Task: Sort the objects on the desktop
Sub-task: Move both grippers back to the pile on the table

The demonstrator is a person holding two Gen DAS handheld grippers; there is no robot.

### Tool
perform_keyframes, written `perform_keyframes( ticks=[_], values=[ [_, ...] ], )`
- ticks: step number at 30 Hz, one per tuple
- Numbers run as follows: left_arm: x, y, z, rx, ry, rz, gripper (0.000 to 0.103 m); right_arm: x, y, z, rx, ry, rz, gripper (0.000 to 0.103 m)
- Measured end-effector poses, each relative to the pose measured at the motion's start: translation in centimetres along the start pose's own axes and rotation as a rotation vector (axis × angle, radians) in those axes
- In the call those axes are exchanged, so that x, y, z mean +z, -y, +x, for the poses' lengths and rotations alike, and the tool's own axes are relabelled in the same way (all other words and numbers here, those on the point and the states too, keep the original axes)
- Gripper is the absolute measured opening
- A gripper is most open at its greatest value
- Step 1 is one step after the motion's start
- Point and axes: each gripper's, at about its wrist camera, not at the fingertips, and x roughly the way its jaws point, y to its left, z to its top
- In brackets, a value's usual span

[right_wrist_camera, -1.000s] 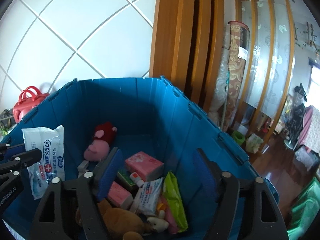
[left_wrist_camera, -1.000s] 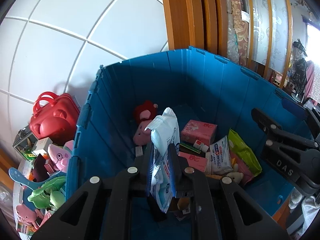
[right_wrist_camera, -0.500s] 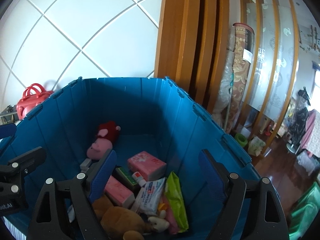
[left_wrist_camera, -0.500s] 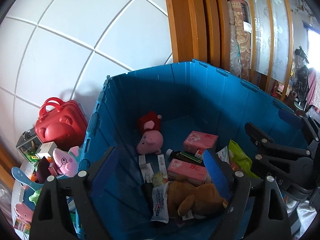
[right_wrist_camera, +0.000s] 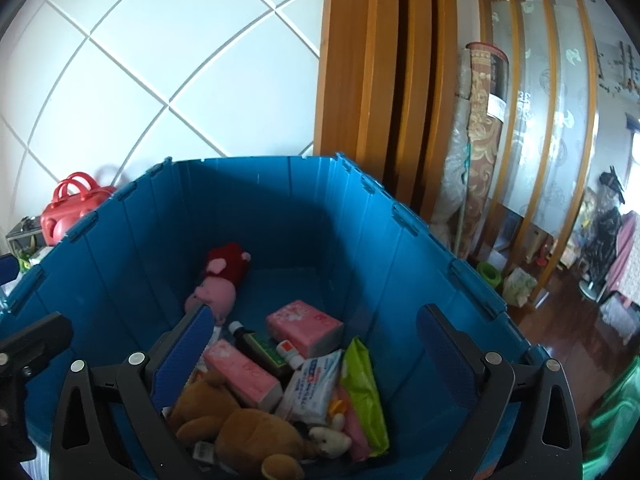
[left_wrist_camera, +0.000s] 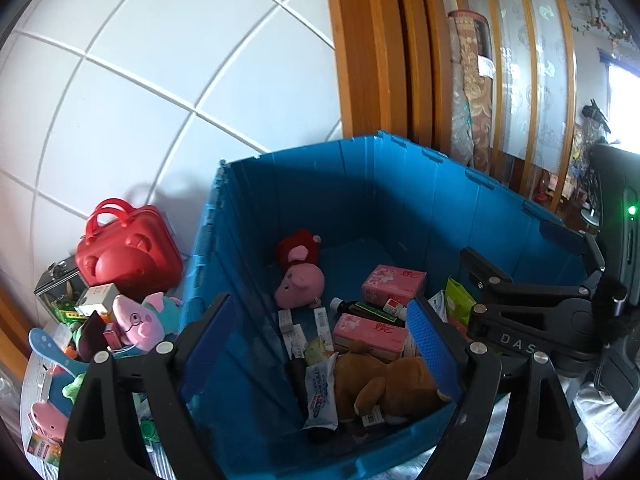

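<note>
A big blue crate holds a pink pig plush, a brown bear plush, pink tissue packs, a green pouch and a white wipes pack lying by the bear. My left gripper is open and empty above the crate's near-left corner. My right gripper is open and empty over the crate; its body shows in the left wrist view.
Left of the crate lie a red bear-shaped case, a pink and teal pig plush, small boxes and green toys. A white tiled wall stands behind, a wooden frame to the right.
My left gripper opened and let go of the white wipes pack, which fell into the crate beside the bear. The left gripper then pulled back and up. The right gripper rose slightly.
</note>
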Motion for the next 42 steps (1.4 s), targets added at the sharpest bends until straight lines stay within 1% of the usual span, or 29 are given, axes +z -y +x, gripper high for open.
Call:
perform_keyframes(
  ticks=[3, 7, 11, 15, 19, 21, 22, 24, 26, 29, 32, 35, 37, 40, 42],
  values=[
    [-0.5, -1.8, -1.5, 0.020, 0.021, -0.035, 0.088, 0.5, -1.2, -1.7, 0.028, 0.042, -0.005, 0.103],
    [-1.8, -5.5, -3.5, 0.076, 0.045, -0.097, 0.088, 1.2, -3.8, -3.8, 0.087, 0.098, -0.021, 0.103],
    [-4.2, -10.8, -5.3, 0.177, 0.044, -0.178, 0.088, 2.1, -8.0, -5.3, 0.188, 0.141, -0.046, 0.103],
    [-7.5, -16.6, -6.5, 0.279, 0.004, -0.262, 0.088, 2.7, -13.8, -6.6, 0.301, 0.168, -0.106, 0.103],
    [-11.7, -22.8, -7.2, 0.370, -0.066, -0.359, 0.088, 2.3, -20.6, -7.6, 0.426, 0.173, -0.178, 0.103],
    [-14.3, -25.7, -7.6, 0.418, -0.109, -0.400, 0.088, 1.7, -23.9, -7.7, 0.480, 0.161, -0.209, 0.103],
    [-15.6, -27.0, -7.6, 0.441, -0.133, -0.416, 0.088, 1.2, -26.0, -7.8, 0.509, 0.147, -0.229, 0.103],
    [-18.7, -29.8, -7.3, 0.482, -0.198, -0.451, 0.088, 0.2, -28.8, -7.7, 0.550, 0.121, -0.258, 0.103],
    [-21.7, -32.1, -6.7, 0.502, -0.271, -0.484, 0.088, -1.4, -31.7, -7.2, 0.589, 0.074, -0.289, 0.103],
    [-26.2, -34.7, -5.1, 0.504, -0.385, -0.533, 0.088, -4.2, -35.3, -5.4, 0.626, -0.041, -0.324, 0.103],
    [-29.9, -36.4, -3.3, 0.466, -0.464, -0.583, 0.088, -7.4, -37.9, -2.5, 0.627, -0.181, -0.363, 0.103],
    [-32.6, -37.4, -1.5, 0.419, -0.518, -0.636, 0.088, -10.6, -39.0, -0.5, 0.601, -0.298, -0.392, 0.103],
    [-33.8, -37.9, -0.3, 0.392, -0.537, -0.663, 0.088, -13.0, -39.4, 1.1, 0.577, -0.374, -0.416, 0.103],
    [-34.8, -38.2, 1.3, 0.379, -0.550, -0.681, 0.088, -15.4, -39.2, 2.7, 0.572, -0.426, -0.428, 0.103],
    [-35.2, -38.6, 2.6, 0.391, -0.549, -0.683, 0.088, -16.8, -39.5, 4.0, 0.564, -0.461, -0.440, 0.103]
  ],
)
